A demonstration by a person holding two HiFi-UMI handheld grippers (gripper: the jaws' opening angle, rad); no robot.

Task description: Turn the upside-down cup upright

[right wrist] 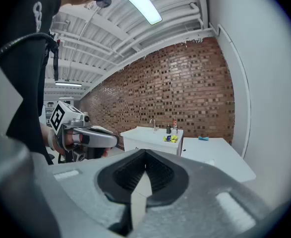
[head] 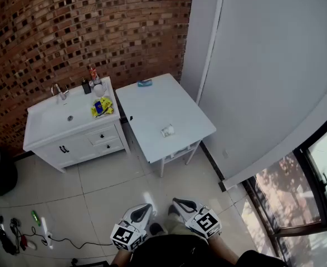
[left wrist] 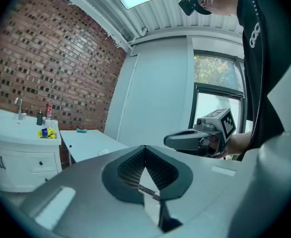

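- Small pale cup (head: 167, 130) on a smooth white square table (head: 152, 102), toward its near right corner; too small to tell which end is up
- Left gripper (head: 150, 207) and right gripper (head: 175, 201) side by side at the near edge of the scene, over glossy pale floor tiles (head: 105, 182)
- Cup well apart from both grippers, farther off and slightly right of the left one
- Left gripper's dark ribbed pads (left wrist: 130, 167) pressed together at the tips, nothing pinched
- Right gripper's ribbed pads (right wrist: 160, 175) likewise closed tip to tip, empty
- Just beside the table on the left, a white vanity cabinet (head: 46, 121) with a rounded basin and a chrome tap (head: 57, 90)
- Yellow packet (head: 102, 108) on the vanity top, near the table
- Rough red-brown brick wall (head: 68, 32) on the far side; plain smooth wall panel (head: 274, 65) to the right
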